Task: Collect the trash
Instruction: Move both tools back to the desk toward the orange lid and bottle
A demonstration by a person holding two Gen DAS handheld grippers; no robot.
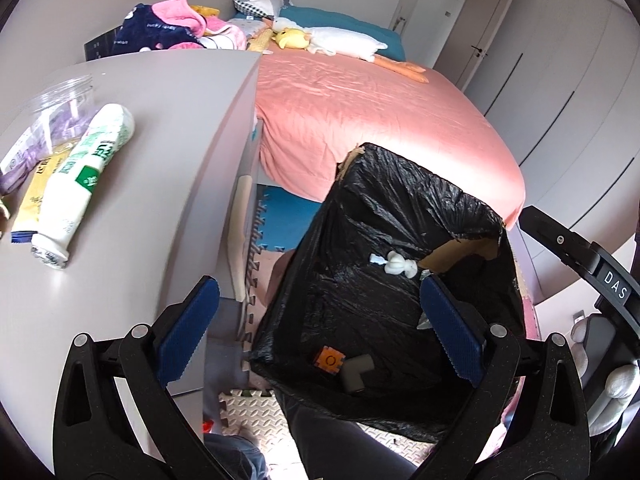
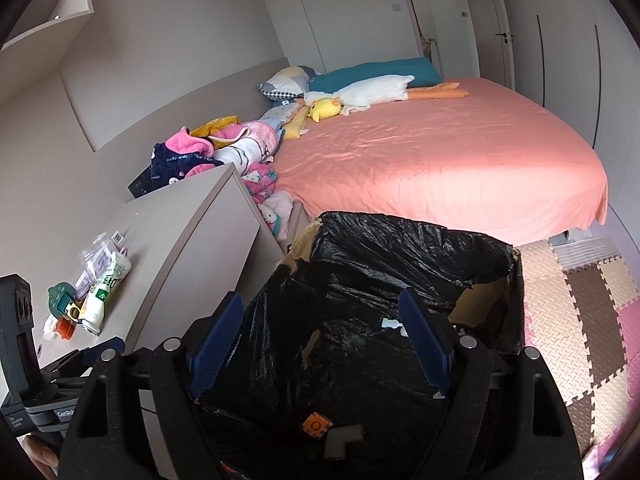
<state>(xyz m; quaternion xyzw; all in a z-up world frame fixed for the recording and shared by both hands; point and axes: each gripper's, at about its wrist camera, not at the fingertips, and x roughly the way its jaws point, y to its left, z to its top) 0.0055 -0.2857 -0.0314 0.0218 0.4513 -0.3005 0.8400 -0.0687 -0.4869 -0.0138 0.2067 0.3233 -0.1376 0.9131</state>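
Left gripper: jaws apart, empty, above bin rim. Right gripper: jaws apart, empty, over bin.
Below both: bag-lined cardboard bin, holding orange foam tile, grey elbow piece, white scrap.
Step judged: between drops.
Next: reach left to desk for white tube, wrappers.

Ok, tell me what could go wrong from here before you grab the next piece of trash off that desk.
1. The black liner is torn, with cardboard showing at the bin's rim, so dropped trash might slip behind the bag.
2. The white tube lies round on the desk and may roll when the open left tongs close on it.
3. It touches the yellow packet and the clear jar, which could get dragged along.
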